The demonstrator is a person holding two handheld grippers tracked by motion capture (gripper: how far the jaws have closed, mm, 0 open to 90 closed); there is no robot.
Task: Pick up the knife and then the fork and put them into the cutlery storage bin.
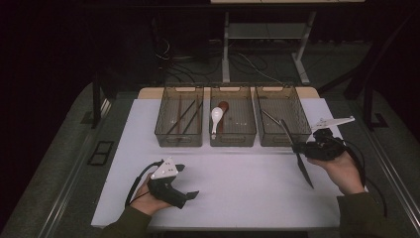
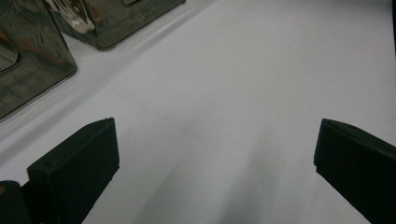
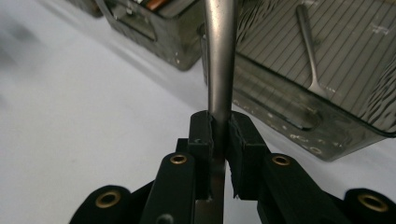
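Nearest the person, at the left of the white tabletop [image 1: 237,193], the left gripper [image 1: 187,182] rests low over the surface in the left hand [image 1: 143,201], its fingers [image 2: 74,172] spread wide apart with nothing but bare tabletop between them. At the near right, the right hand [image 1: 344,171] holds the right gripper [image 1: 297,148] above the tabletop, and its fingers [image 3: 201,140] are clamped tight on a metal knife [image 1: 298,158] about midway along it; one end slants down toward the near edge, the other points toward the far trays. Farther off, three smoked-plastic trays stand in a row: the left tray [image 1: 179,139] holds chopsticks [image 1: 185,118], the middle tray [image 1: 233,140] holds a white spoon [image 1: 216,117] and a brown spoon [image 1: 224,106], and the right tray [image 1: 282,140], just beyond the knife, holds a metal utensil [image 3: 310,56].
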